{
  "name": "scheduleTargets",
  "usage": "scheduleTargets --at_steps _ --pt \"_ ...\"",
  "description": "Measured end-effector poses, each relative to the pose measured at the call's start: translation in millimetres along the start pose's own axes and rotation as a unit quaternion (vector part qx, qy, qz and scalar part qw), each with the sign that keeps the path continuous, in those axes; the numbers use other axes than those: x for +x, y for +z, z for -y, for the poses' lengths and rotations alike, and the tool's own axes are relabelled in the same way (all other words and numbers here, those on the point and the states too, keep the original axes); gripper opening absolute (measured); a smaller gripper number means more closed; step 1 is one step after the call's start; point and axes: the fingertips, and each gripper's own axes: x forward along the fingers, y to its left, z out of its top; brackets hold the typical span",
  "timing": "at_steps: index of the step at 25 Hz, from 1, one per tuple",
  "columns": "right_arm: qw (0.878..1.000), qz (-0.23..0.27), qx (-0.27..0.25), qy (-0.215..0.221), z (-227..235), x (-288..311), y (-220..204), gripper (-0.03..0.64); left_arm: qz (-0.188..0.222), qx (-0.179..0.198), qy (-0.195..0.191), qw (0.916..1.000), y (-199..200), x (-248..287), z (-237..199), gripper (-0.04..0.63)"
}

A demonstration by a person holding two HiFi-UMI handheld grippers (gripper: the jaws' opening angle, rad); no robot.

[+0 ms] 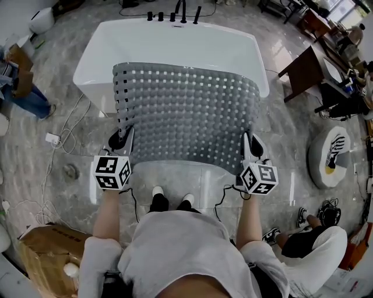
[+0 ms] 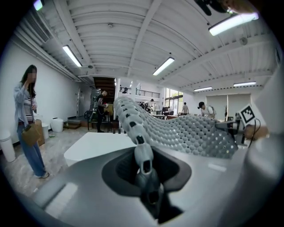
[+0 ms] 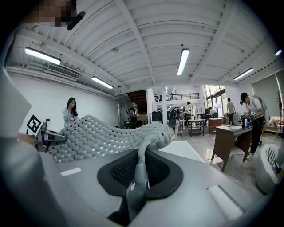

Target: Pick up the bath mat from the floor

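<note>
A grey perforated bath mat point(image 1: 189, 110) hangs stretched between my two grippers, above a white bathtub point(image 1: 105, 43). My left gripper point(image 1: 123, 139) is shut on the mat's near left corner, and my right gripper point(image 1: 252, 145) is shut on the near right corner. In the left gripper view the mat's edge point(image 2: 142, 150) runs between the jaws and the mat point(image 2: 186, 131) sags away to the right. The right gripper view has the mat's edge point(image 3: 141, 168) pinched between the jaws, and the mat point(image 3: 102, 135) spreads to the left.
Faucets point(image 1: 180, 11) stand at the tub's far end. A cardboard box point(image 1: 46, 250) lies on the floor at the left, cables point(image 1: 64, 137) beside the tub. A dark wooden table point(image 1: 306, 67) and a round stool point(image 1: 329, 157) stand at the right. A person point(image 2: 27, 119) stands far left.
</note>
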Motion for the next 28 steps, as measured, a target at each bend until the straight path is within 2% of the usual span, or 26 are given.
scheduleTargets --at_steps 13,28 --pt "0.999 0.036 -0.018 -0.007 9 -9 34 0.037 0.048 0.010 0.006 0.9988 40 -7 7 0.066" --pt "0.998 0.050 -0.023 -0.005 0 -14 36 0.046 0.057 0.017 0.002 0.9982 43 -11 9 0.066"
